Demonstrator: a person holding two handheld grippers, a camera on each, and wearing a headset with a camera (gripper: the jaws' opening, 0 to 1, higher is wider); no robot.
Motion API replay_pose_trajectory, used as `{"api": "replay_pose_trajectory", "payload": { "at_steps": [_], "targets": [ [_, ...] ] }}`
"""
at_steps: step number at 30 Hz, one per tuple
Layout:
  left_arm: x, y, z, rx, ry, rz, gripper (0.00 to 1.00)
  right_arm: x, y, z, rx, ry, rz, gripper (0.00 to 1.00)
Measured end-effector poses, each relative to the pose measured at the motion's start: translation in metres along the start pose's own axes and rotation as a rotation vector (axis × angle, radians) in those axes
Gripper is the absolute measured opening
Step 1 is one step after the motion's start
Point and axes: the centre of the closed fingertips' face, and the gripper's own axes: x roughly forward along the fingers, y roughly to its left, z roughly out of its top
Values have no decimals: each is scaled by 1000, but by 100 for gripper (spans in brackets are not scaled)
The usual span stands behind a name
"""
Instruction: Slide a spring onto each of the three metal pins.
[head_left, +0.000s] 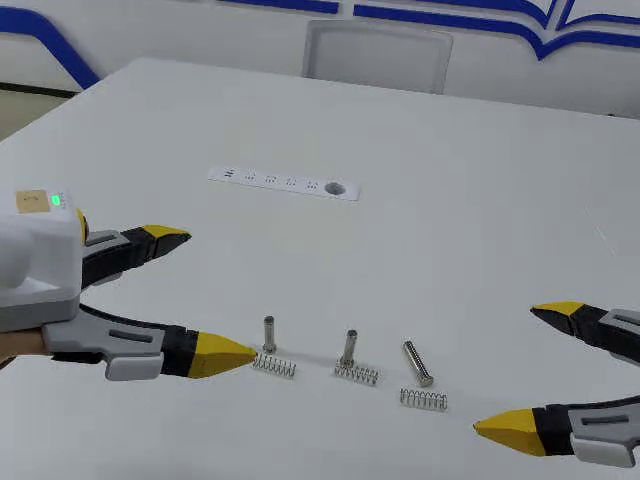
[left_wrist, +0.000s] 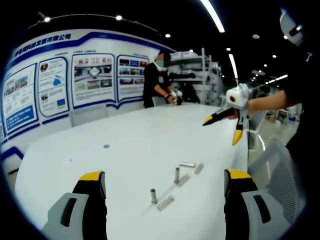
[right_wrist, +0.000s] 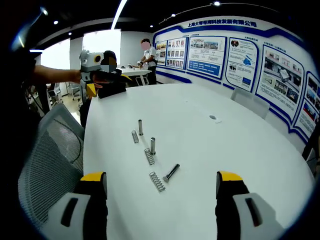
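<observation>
A: What is closest to us in the head view?

B: The two claws. The right claw (head_left: 506, 370) is at the lower right of the frame. Its two yellow tips are spread wide apart, and nothing is between them.

A: And the other one?

B: The left claw (head_left: 218, 293) is at the lower left. It is spread wide too, with nothing in it. Its lower tip is just beside the left spring (head_left: 274, 366). I cannot tell if they touch.

A: Where are the other springs?

B: All three lie flat on the white table (head_left: 480, 230), in a row near the bottom middle. Going right, you see the middle spring (head_left: 357, 374) and then the right spring (head_left: 424, 400).

A: And the pins?

B: Each pin is just behind its own spring. The left pin (head_left: 269, 333) and the middle pin (head_left: 349, 346) stand up straight. The right pin (head_left: 417, 363) lies on its side. The springs are not on the pins yet.

A: What is farther back?

B: A white power strip (head_left: 283, 183) lies flat, left of the middle of the frame, well apart from the pins. At the top, a grey chair (head_left: 375, 55) stands at the far edge of the table. In the left gripper view, a person (left_wrist: 156, 82) stands far away, near the top middle.
</observation>
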Motion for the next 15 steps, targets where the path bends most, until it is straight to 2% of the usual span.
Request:
{"api": "replay_pose_trajectory", "payload": {
  "at_steps": [9, 15],
  "targets": [
    [-3, 3, 0, 5, 4, 8, 100, 2, -6, 4, 30, -29, -13, 88],
    [-2, 3, -9, 1, 19, 11, 100, 10, -12, 8, 30, -21, -15, 85]
  ]
}}
